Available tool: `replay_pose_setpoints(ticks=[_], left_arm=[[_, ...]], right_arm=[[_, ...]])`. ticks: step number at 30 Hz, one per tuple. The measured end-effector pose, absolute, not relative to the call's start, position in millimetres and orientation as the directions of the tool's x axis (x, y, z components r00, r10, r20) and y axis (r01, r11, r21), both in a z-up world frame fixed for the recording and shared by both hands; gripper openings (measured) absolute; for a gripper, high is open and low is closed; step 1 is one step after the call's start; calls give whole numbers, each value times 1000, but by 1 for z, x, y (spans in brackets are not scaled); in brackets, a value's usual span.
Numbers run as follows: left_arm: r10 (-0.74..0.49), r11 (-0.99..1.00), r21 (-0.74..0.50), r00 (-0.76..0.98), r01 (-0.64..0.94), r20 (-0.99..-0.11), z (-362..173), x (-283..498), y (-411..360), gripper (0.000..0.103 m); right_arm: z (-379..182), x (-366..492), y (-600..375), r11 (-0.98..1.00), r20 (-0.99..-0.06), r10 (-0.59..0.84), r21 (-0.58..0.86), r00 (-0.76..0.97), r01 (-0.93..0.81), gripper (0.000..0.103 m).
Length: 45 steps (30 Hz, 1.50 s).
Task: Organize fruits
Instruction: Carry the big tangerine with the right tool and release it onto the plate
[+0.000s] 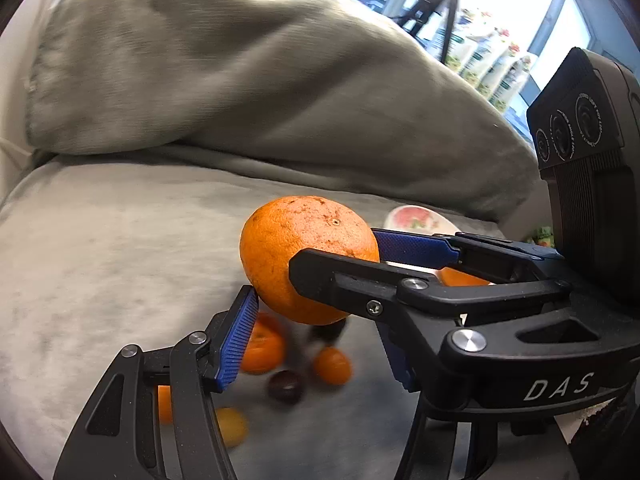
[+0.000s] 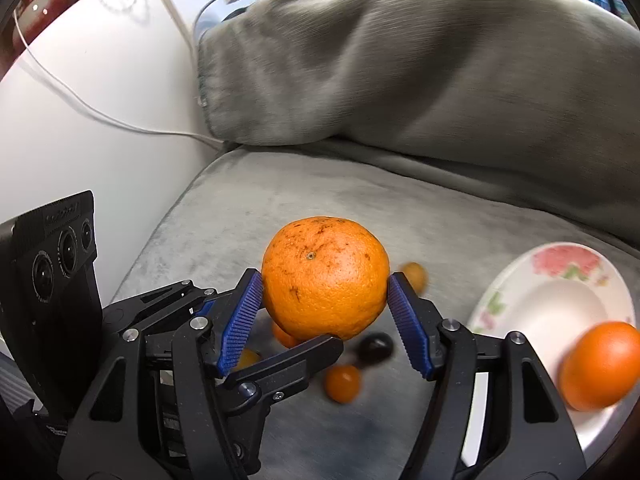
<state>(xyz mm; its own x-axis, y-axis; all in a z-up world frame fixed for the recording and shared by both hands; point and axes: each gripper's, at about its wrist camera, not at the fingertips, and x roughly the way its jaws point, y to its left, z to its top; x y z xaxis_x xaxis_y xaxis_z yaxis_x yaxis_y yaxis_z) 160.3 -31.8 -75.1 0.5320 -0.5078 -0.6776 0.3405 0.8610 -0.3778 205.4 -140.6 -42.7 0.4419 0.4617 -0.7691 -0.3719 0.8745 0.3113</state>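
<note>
Orange (image 2: 325, 278) sits raised above the grey cushion (image 2: 248, 208), clamped at 3 and 9 o'clock by the right gripper (image 2: 326, 320). Left gripper (image 1: 320, 344) stands spread, one pad (image 1: 239, 336) touching the fruit's underside. Floral plate (image 2: 532, 312) at 3 o'clock holds a second orange (image 2: 600, 364); small fruits (image 2: 343, 383) lie at 6 o'clock.

Speckled orange fruit (image 2: 325, 278), blue ribbed pads (image 2: 408, 320), pink-flowered white plate (image 2: 560, 276), grey sofa cushion (image 2: 280, 208)
</note>
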Motion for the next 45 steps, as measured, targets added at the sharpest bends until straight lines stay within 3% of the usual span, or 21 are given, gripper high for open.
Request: replay_pose_setpoints(ticks=[12,16,19,30,35,45], left_arm=[[-569,814,-384,470,435,-674,-76,167,-96,59],[-543,825,-322,496,464,-678,-71,163,-108,59],[-568,810,-365,458,459,-684,-73,169,-110,59],[-562,805,-347,432,482,-705,-77,171,-135,57],[-545,814,-300,477,498,-689,-62,162,-130,59],[-509,841,-281,502,462,-699,-59,138,-94,60]], right_arm=[[-41,201,-210,914,-776,400,302,488,-270,68],[-42,203,-230,904,-762,427,348,487,-248,68],[-41,203,-233,915,-766,404,324,500,-242,67],[-48,199,-250,928,-779,373,308,505,-210,67],[-32,191,-247,946,-765,321,238,558,-218,74],[-20,166,-244,961,-736,274,182,618,-209,74]])
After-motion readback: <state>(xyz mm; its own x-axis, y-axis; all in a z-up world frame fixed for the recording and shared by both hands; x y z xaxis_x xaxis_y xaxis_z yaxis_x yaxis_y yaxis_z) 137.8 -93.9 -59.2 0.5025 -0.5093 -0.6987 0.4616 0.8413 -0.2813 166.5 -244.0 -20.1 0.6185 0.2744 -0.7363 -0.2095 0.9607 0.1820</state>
